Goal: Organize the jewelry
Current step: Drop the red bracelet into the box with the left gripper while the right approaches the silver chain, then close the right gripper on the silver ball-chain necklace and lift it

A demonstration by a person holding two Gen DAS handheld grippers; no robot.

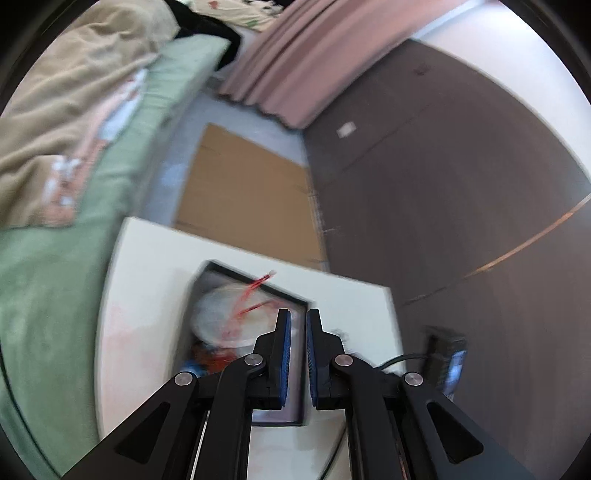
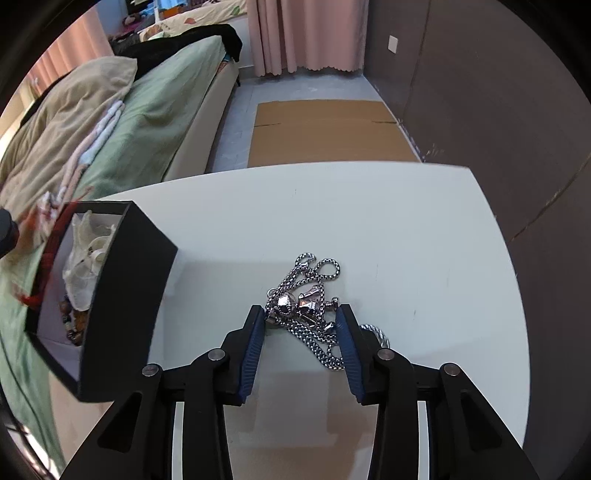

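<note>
A silver chain necklace [image 2: 308, 299] with metal pendants lies in a heap on the white table [image 2: 332, 214]. My right gripper [image 2: 300, 314] is open, its blue pads on either side of the heap, low over the table. A black jewelry box [image 2: 125, 295] stands at the table's left, holding a white pouch, beads and a red cord. In the blurred left wrist view my left gripper [image 1: 298, 317] is over the same box [image 1: 295, 299], jaws nearly together with a narrow gap and nothing visible between them. A red cord [image 1: 255, 291] lies across a white pouch inside.
A bed with green sheet [image 2: 155, 110] and beige blanket runs along the left. Flattened cardboard [image 2: 325, 129] lies on the floor beyond the table. A dark wall [image 2: 498, 110] is on the right, pink curtains [image 2: 306, 33] at the back. A dark device with cable [image 1: 447, 354] sits at right.
</note>
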